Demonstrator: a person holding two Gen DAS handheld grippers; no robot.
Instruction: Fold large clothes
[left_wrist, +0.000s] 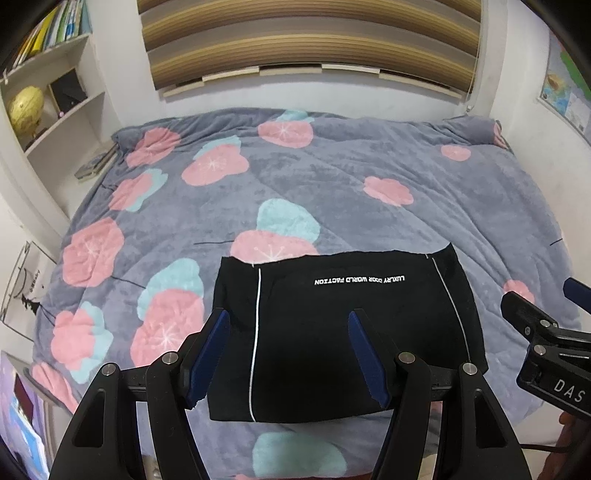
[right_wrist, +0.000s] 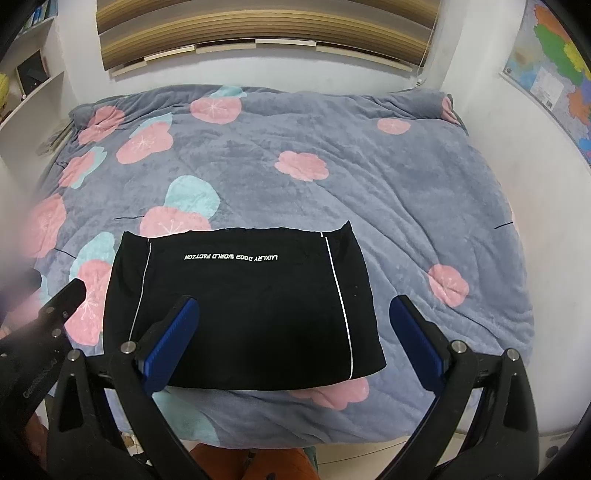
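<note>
1. Left wrist view only: a bookshelf at ten o'clock carries a yellow globe and upright books; a drawing hangs at nine o'clock.
2. The left claw is released, its blue pads spread with nothing between them, above the near left part of the folded black garment.
3. The garment lies flat at six o'clock on the bed, near its front edge, on a grey flowered blanket, white lettering upside down.
4. The right claw is likewise released over the garment's near right part.
5. Right wrist view only: a coloured wall map fully at two o'clock, and orange cloth at six o'clock.
</note>
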